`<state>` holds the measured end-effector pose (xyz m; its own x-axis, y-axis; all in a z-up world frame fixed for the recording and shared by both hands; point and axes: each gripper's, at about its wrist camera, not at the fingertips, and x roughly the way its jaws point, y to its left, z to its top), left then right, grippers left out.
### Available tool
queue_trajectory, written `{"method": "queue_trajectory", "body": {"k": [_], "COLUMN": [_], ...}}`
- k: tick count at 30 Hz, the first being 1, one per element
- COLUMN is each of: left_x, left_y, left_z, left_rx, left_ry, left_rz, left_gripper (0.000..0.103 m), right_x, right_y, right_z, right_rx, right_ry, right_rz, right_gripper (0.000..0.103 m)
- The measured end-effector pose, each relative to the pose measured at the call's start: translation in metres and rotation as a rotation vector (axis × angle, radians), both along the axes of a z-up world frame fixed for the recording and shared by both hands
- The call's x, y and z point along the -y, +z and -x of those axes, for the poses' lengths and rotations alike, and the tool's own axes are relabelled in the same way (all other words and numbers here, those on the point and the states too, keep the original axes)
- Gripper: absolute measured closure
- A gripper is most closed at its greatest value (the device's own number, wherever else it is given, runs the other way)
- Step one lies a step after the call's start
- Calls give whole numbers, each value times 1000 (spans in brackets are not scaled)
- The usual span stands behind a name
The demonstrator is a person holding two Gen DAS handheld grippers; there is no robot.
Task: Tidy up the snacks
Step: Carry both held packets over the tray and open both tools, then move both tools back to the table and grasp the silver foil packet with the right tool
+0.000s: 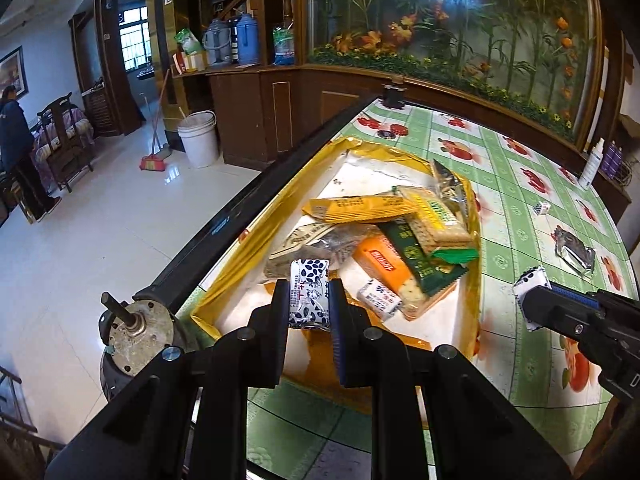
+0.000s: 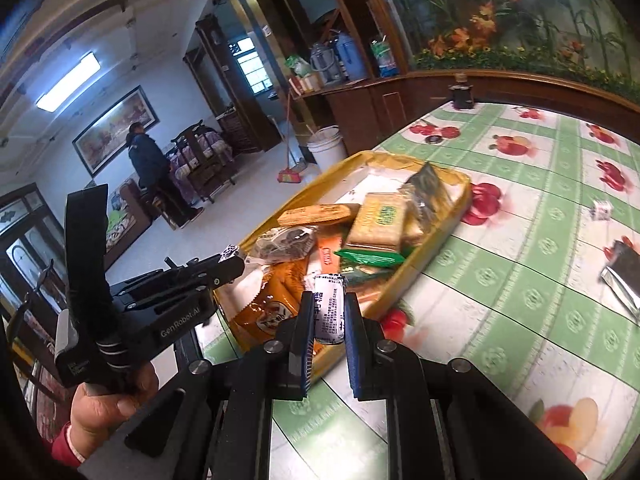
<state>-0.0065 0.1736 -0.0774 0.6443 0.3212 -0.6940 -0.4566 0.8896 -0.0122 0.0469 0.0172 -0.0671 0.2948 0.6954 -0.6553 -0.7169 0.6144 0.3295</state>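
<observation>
Yellow plastic forms the tray that sits on the green-checked tablecloth with its fruit print, close to the table's dark near edge. Piled inside it are the snacks: an orange wafer packet lying across the top, a clear pack of crackers with a green end leaning over a dark green packet, an orange-and-white biscuit bar, a crumpled silver wrapper at the far side, and a small white candy near the front.

The left gripper hangs over the tray's near end, its two fingers closed onto a white candy with a blue leaf pattern, which stands upright between the pads.

The right gripper sits just above the tray's near right corner, its blue-ribbed pads pinching a second white candy wrapper with dark print, held upright. In the left wrist view the same gripper shows at the right edge, the wrapper poking out from its tip.

Out on the cloth to the right, well apart from the tray, lie a silver-and-black foil packet and a tiny white box. A white bottle stands at the far table edge, a white bucket on the tiled floor
</observation>
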Motion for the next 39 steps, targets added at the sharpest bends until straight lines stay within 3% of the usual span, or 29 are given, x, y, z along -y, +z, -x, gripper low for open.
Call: {"method": "queue_trajectory", "body": {"k": [12, 35, 37, 39], "left_x": [-1, 0, -2, -2], "left_y": [-3, -6, -5, -3], "left_z": [-14, -25, -25, -22], "left_rx": [10, -10, -19, -10], "left_ry": [-4, -7, -6, 0], "left_rz": [-35, -35, -20, -24], "left_gripper": [87, 86, 80, 55], "right_x": [-42, -52, -52, -49], "right_y": [-27, -42, -43, -42], "right_z": [-15, -27, -28, -29], "right_rx": [-51, -83, -90, -93], "right_ry": [46, 53, 45, 27], "right_rz": [43, 63, 64, 54], "right_gripper": [90, 86, 82, 62]}}
